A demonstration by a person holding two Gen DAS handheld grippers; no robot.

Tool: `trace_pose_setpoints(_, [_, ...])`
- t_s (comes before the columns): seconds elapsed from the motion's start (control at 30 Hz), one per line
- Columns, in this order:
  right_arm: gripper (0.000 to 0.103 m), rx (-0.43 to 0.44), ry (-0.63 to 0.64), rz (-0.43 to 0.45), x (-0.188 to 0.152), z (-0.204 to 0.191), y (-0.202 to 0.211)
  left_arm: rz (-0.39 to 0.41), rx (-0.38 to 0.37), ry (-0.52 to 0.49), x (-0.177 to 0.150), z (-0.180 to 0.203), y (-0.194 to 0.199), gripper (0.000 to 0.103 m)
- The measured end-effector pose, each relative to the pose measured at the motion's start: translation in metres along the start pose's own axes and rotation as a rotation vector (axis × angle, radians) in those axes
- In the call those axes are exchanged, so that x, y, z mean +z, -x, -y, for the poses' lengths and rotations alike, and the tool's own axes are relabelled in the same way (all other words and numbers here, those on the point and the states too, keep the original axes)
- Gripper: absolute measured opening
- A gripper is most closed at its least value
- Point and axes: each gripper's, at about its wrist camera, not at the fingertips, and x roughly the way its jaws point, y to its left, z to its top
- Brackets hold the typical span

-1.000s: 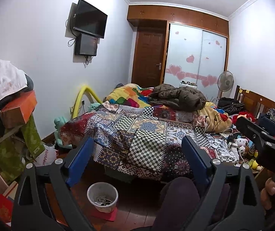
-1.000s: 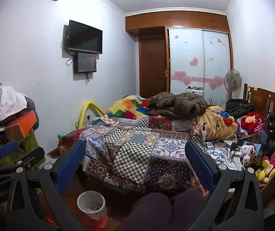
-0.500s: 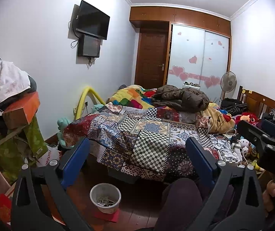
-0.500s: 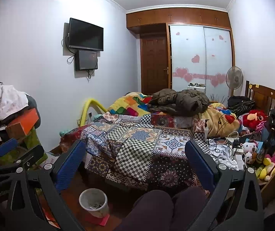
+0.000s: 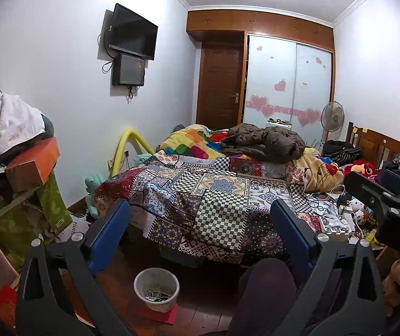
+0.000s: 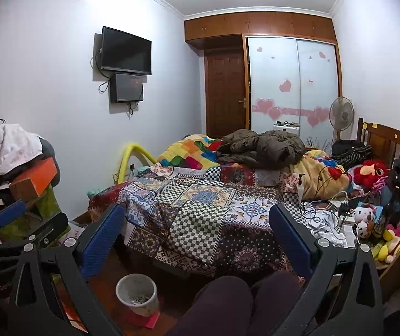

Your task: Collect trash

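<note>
On wooden floor, white bin [image 5: 156, 287], part-filled

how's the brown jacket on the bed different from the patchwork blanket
The brown jacket is one plain dark colour; the patchwork blanket is a mix of checks and patterned squares. The jacket lies crumpled in a heap at the far end of the bed; the blanket is spread flat and hangs over the near edge. Both lie on the bed.

I am seeing a white bin [image 5: 156, 287] sitting on a red mat [image 5: 160, 314]. The bedspread [image 5: 200, 196] is showing checked patchwork; my gripper pads [image 5: 110, 232] are looking blue.
</note>
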Motion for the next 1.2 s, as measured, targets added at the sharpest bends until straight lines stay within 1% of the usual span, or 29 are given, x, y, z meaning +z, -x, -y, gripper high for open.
trace_pose_setpoints(0.63, [0.103,0.008,0.0,-0.005,0.0,-0.0038,-0.0003,0.011,-0.021,-0.011,-0.0005,-0.0023,0.0011,0.101])
trace_pose_setpoints(0.77, [0.103,0.008,0.0,-0.004,0.0005,-0.0041,-0.0002,-0.004,-0.036,-0.012,-0.0001,-0.0029,-0.0001,0.101])
trace_pose_setpoints(1.2, [0.103,0.015,0.004,-0.004,0.0007,-0.0099,-0.0008,0.017,-0.037,-0.008,0.0007,-0.0087,0.0037,0.101])
